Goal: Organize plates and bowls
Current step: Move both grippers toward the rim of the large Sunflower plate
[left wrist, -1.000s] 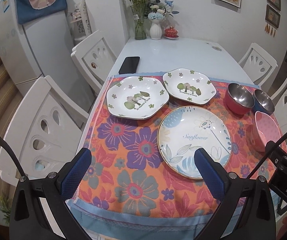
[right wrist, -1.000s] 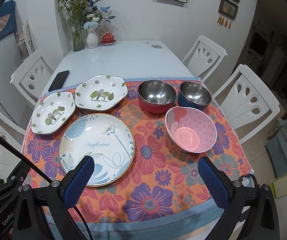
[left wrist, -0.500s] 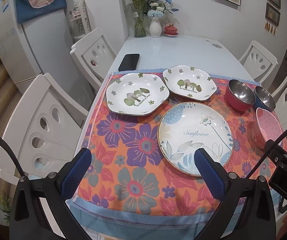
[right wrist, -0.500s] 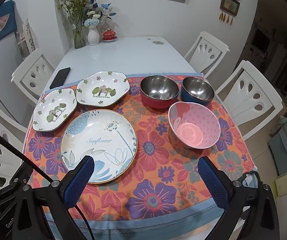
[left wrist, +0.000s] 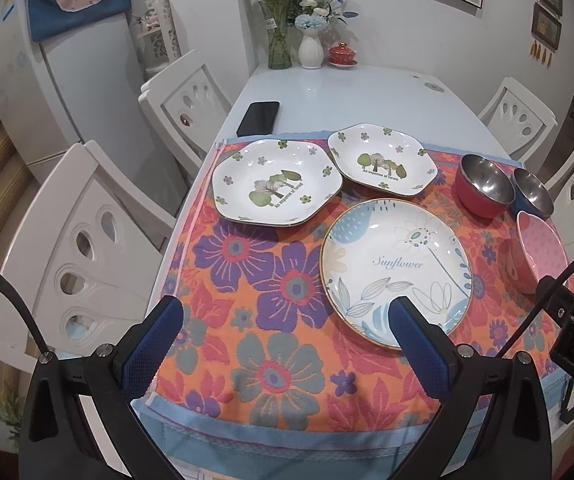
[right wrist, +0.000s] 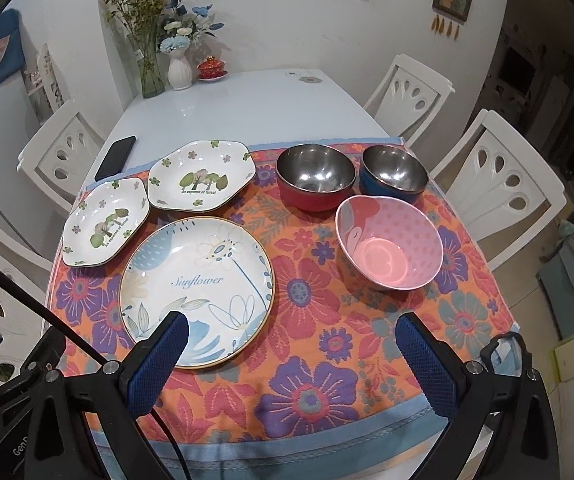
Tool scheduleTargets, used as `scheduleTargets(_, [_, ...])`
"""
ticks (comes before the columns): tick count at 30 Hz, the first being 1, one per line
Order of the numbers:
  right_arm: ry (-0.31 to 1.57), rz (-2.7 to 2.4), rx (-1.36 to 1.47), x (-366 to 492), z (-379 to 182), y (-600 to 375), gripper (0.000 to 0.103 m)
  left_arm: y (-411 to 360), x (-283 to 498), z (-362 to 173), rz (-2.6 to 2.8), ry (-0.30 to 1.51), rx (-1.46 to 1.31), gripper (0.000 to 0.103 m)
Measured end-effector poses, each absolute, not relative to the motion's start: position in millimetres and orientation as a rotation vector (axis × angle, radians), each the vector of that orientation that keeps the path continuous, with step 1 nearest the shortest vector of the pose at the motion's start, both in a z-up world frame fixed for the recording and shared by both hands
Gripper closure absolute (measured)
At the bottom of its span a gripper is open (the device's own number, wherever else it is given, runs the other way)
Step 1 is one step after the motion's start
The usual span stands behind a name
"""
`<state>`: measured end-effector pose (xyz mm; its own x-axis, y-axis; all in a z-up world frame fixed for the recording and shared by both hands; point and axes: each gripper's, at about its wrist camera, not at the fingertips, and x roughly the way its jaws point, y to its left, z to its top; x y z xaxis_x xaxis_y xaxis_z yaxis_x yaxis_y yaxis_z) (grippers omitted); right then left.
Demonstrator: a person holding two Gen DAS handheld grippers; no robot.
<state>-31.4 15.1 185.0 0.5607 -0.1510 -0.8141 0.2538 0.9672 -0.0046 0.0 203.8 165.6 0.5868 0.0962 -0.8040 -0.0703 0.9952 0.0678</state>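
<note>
On a floral cloth (left wrist: 271,280) lie a round "Sunflower" plate (left wrist: 397,268) (right wrist: 197,280), two hexagonal tree-pattern plates (left wrist: 277,188) (left wrist: 383,164) (right wrist: 105,222) (right wrist: 203,176), a red steel bowl (left wrist: 485,186) (right wrist: 315,176), a blue steel bowl (left wrist: 531,194) (right wrist: 393,172) and a pink bowl (left wrist: 537,252) (right wrist: 389,248). My left gripper (left wrist: 287,316) is open and empty above the cloth's near edge. My right gripper (right wrist: 293,334) is open and empty, near the round plate's front.
A black phone (left wrist: 258,118) lies on the white table (left wrist: 347,92) behind the cloth. Vases with flowers (left wrist: 311,46) and a red lidded cup (left wrist: 343,55) stand at the far end. White chairs (left wrist: 75,248) (right wrist: 503,184) surround the table.
Both grippers have pulled back slightly and risen, so the dishes sit a little farther away. Nothing on the cloth has moved.
</note>
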Motion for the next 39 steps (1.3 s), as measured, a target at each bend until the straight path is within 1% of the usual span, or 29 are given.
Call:
scheduleTargets(26, [0.928, -0.227, 0.166, -38, 187, 18, 0.0, 205, 4, 165, 0.06, 0.944, 0.029, 0.001])
scheduleTargets(39, [0.943, -0.232, 0.174, -24, 184, 13, 0.0, 198, 16, 167, 0.05, 0.941, 0.053, 0.001])
